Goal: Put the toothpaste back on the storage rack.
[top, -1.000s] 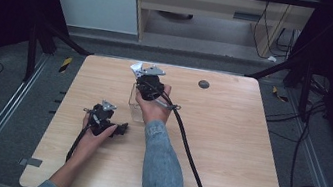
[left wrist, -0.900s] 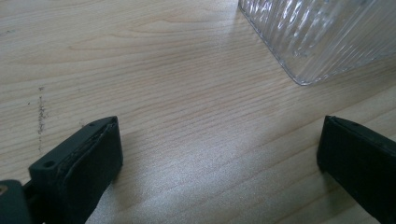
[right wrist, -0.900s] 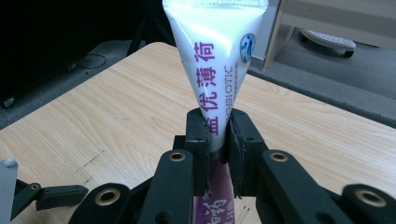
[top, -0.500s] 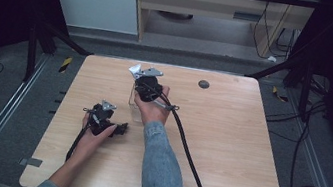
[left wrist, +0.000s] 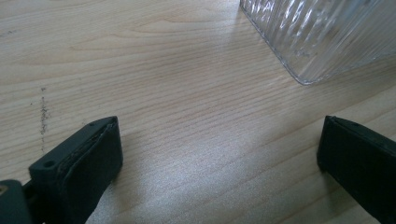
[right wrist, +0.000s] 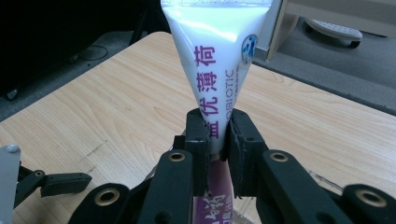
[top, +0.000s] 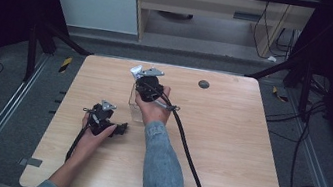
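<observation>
I've got the right gripper [right wrist: 216, 135] clenched on the white tube [right wrist: 215, 51] partway down, holding it upright over the clear ribbed glass container [top: 136, 104] mid-counter. The tube looks light and soft, so a grip near the firmer cap end should dent it less. The left gripper [left wrist: 219, 154], jaws released, rests on the counter [top: 229, 134] just left of the glass

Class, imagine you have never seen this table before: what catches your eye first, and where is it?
The white tube with purple lettering stands out first, pinched upright in the shut right gripper near the far middle of the wooden table. Just below it stands a clear ribbed glass container. The left gripper rests open on the table beside the container, with nothing between its jaws.
</observation>
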`<state>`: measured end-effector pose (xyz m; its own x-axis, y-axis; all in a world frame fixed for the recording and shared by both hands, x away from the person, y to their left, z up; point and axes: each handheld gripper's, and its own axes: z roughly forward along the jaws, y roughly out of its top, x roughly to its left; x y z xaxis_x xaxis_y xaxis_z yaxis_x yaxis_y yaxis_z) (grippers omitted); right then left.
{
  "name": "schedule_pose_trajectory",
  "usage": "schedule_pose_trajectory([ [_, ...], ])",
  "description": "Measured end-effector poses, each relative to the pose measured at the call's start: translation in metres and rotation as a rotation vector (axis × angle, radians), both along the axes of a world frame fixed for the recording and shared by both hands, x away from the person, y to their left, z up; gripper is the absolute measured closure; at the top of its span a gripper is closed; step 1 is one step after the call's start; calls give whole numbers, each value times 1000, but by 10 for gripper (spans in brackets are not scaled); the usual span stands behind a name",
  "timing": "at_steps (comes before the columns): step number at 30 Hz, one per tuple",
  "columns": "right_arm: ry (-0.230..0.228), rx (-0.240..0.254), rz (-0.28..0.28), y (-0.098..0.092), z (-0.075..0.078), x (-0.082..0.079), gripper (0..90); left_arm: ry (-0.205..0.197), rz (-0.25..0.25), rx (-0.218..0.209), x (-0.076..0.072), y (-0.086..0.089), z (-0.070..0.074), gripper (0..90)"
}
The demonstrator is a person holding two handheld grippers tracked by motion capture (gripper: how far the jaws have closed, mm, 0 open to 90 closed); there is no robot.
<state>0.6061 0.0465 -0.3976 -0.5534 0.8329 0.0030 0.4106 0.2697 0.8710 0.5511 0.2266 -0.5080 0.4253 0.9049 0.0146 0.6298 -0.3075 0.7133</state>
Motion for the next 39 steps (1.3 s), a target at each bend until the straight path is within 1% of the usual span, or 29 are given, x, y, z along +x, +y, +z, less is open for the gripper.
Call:
schedule_pose_trajectory([
  [8, 11, -4, 5, 1, -3, -1, 794, 0, 2, 1, 0, 0, 0, 0],
  [17, 17, -4, 10, 2, -2, -1, 791, 1, 0, 4, 0, 0, 0, 0],
  [24, 21, -16, 13, 2, -1, 1, 790, 1, 0, 4, 0, 0, 0, 0],
  [39, 29, -26, 11, 6, 0, 2, 788, 1, -1, 3, 0, 0, 0, 0],
])
